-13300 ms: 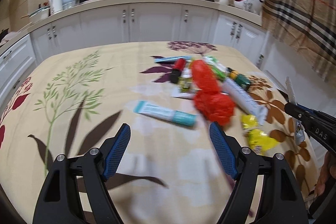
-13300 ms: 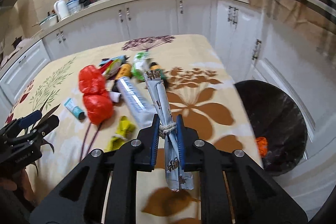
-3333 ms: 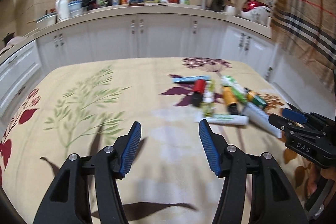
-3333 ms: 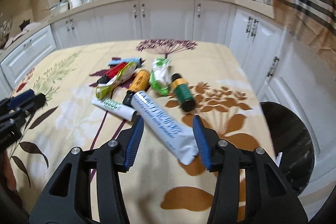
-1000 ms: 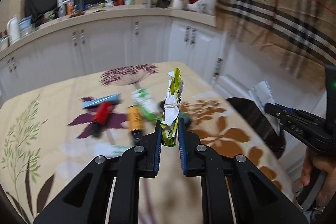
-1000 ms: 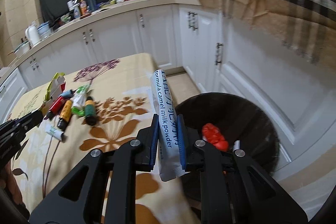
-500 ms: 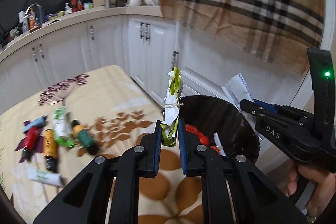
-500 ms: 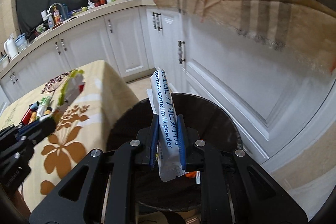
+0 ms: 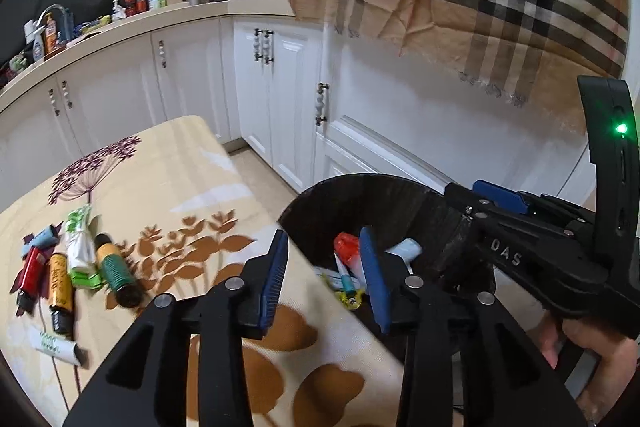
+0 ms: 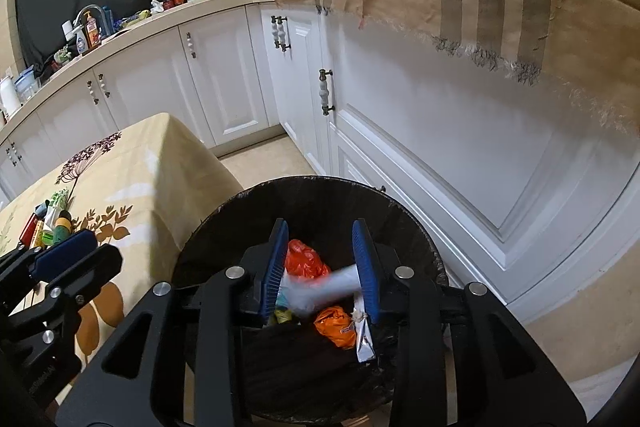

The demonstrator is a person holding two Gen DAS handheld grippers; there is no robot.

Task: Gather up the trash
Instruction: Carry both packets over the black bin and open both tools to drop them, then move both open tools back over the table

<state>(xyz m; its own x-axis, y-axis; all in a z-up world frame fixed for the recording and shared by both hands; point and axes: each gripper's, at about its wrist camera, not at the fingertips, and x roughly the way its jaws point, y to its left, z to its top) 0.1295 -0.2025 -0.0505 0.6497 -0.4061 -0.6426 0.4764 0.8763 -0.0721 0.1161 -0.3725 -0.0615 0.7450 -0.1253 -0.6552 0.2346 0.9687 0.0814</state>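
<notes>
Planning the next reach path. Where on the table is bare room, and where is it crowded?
Free: the tablecloth between the purple flower print and the brown leaf print, and the near strip along the edge by the trash bin. Crowded: the far-left cluster of tubes and bottles.

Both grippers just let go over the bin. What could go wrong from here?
1. The left gripper has just been opening with nothing between its fingers, and it sits over the table edge beside the black bin, so a drop there could land on the rim or floor.
2. The white packet, blurred mid-fall between the right gripper fingers as they open, may snag a pad.
3. The two grippers are close together; pulling back could knock them.
</notes>
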